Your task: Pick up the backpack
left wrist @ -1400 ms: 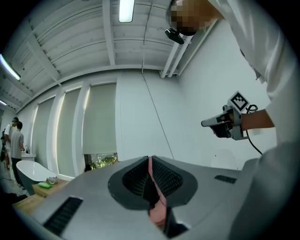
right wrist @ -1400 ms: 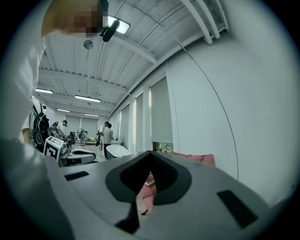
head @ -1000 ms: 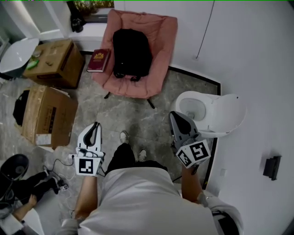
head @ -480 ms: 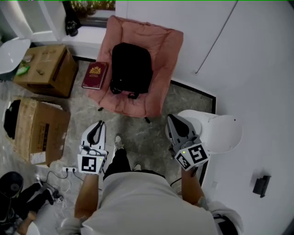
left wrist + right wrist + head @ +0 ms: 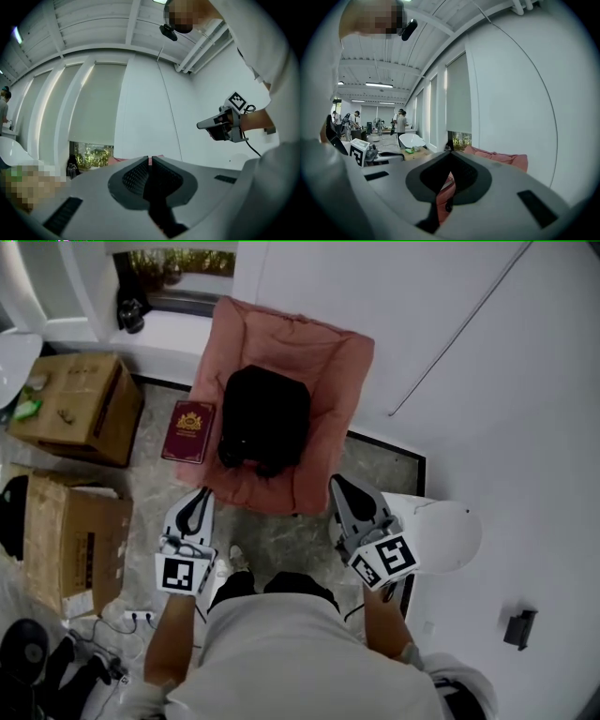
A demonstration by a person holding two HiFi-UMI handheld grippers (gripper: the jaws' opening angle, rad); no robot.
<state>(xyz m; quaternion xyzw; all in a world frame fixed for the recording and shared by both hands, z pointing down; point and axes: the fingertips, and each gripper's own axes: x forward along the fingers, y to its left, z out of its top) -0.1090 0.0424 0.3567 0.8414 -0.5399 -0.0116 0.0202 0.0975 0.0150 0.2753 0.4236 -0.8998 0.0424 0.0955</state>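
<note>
Reaching the backpack [image 5: 265, 418] with left gripper [image 5: 195, 496] and right gripper [image 5: 337, 484] jaws pressed together would likely shove it, not grip.

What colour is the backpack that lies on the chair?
The backpack is black, clearest in the head view.

Backpack [image 5: 265, 418] on the chair [image 5: 333, 357], book [image 5: 188, 431] just beside the chair's left edge, far box [image 5: 80, 404] and near box [image 5: 70, 531] further left — one behind the other, left gripper [image 5: 195, 499] and right gripper [image 5: 337, 487] before the chair's front edge — one at each side.
</note>
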